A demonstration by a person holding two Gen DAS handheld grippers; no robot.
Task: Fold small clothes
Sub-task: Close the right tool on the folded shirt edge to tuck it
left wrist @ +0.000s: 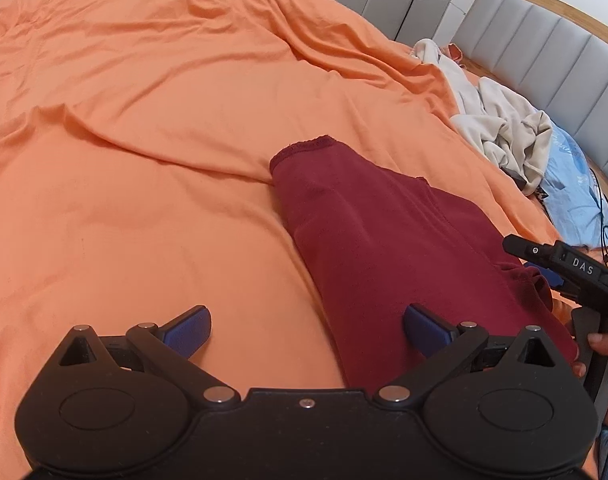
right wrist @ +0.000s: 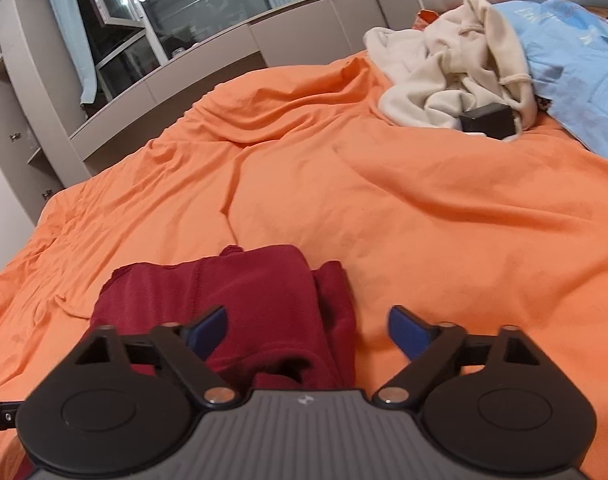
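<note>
On orange sheet (left wrist: 144, 120): maroon garment (left wrist: 383, 248) folded; both hand-held grippers (left wrist: 305, 330) (right wrist: 307, 330) wide, empty; cream clothes (right wrist: 451, 68) beyond.

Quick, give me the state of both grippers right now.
Left gripper: open, holding nothing; the red garment lies under it.
Right gripper: open, holding nothing, above the garment's edge.

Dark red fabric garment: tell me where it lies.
The dark red fabric garment lies on the orange bedsheet, right of centre in the left wrist view, near the camera.
</note>
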